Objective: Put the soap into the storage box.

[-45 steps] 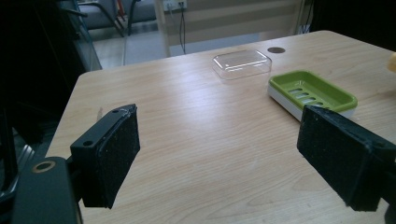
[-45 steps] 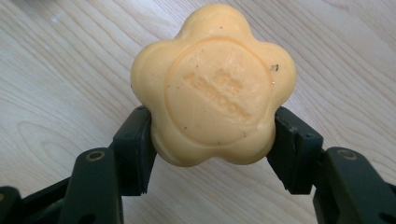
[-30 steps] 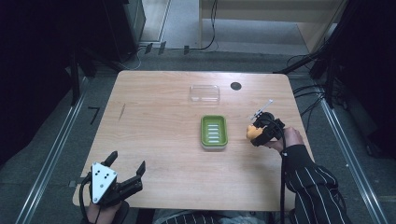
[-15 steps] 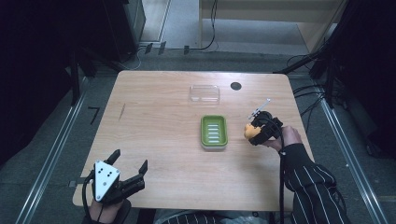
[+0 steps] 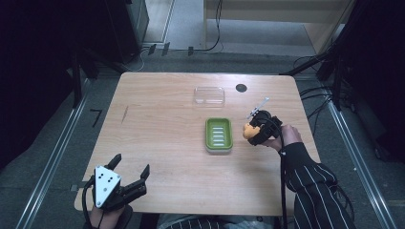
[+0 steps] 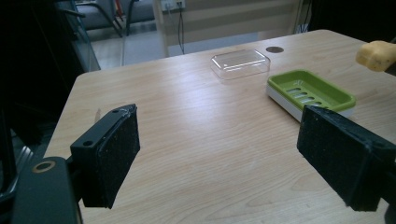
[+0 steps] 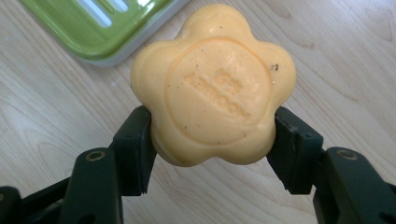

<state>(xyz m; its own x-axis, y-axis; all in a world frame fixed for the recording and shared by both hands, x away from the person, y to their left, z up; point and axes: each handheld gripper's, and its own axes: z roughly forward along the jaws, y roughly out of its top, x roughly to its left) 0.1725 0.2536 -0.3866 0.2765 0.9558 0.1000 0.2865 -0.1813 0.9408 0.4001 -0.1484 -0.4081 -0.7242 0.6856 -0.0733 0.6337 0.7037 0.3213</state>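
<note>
A yellow flower-shaped soap (image 7: pixel 213 86) is clamped between the jaws of my right gripper (image 5: pixel 251 131), just right of the green soap dish (image 5: pixel 218 135) and a little above the table. The soap (image 5: pixel 248 130) faces the dish's right rim. A corner of the dish (image 7: pixel 100 28) lies at the upper left of the right gripper view. My left gripper (image 5: pixel 128 174) stands open at the table's near left corner with nothing between its pads (image 6: pixel 108 158). From there the dish (image 6: pixel 310 92) and the soap (image 6: pixel 377 54) appear far off to the right.
A clear plastic lid (image 5: pixel 209 95) lies behind the dish, and a small dark round spot (image 5: pixel 241 88) sits beside it near the far edge. The wooden table (image 5: pixel 157 124) has bare room across its left half.
The right gripper has carried the soap slightly left, closer to the dish. The left gripper has barely shifted.
</note>
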